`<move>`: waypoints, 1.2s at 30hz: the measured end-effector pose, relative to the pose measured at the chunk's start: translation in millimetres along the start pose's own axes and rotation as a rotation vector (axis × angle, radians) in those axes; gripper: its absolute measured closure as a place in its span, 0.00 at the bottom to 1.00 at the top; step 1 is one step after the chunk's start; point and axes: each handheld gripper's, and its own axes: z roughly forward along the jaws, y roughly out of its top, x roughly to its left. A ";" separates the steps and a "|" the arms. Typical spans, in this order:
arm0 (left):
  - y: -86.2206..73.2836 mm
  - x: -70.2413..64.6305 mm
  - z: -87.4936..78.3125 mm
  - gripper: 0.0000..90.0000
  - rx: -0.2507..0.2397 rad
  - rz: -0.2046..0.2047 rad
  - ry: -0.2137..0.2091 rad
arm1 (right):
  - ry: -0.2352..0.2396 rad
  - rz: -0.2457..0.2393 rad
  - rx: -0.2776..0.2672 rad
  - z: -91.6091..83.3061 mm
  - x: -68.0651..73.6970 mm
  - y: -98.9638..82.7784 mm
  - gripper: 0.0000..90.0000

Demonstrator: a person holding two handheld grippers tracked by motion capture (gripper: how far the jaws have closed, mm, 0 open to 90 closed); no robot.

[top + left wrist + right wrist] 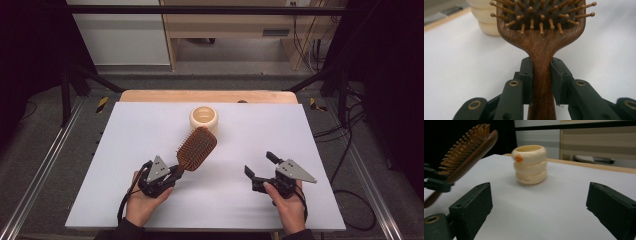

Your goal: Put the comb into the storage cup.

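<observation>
White table [125, 200]: work surface.
Wooden hairbrush [196, 148]: lifted, handle clamped in left gripper [176, 172], head tilted toward cream cup [204, 119], just short of it.
Right gripper [260, 166]: jaws wide apart, holding nothing.
Risk: the brush head may knock the cup over if swung forward.

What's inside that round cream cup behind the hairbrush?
The cream cup looks empty from above: only its pale inner wall and bottom show. The hairbrush, held up by the left claw, covers a bit of its front rim.
</observation>
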 end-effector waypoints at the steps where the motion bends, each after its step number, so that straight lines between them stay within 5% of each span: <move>1: -0.2 -0.3 -1.8 0.81 -0.009 0.000 0.008 | 0.000 0.000 0.000 0.0 0.0 0.0 0.07; 6: -4.4 -0.7 -4.7 0.81 -0.037 -0.008 0.021 | 0.067 0.006 0.007 20.2 25.2 13.6 0.05; 36: -10.9 -7.9 -5.3 0.81 -0.082 -0.012 0.031 | 0.196 0.098 0.084 62.6 74.4 24.9 0.07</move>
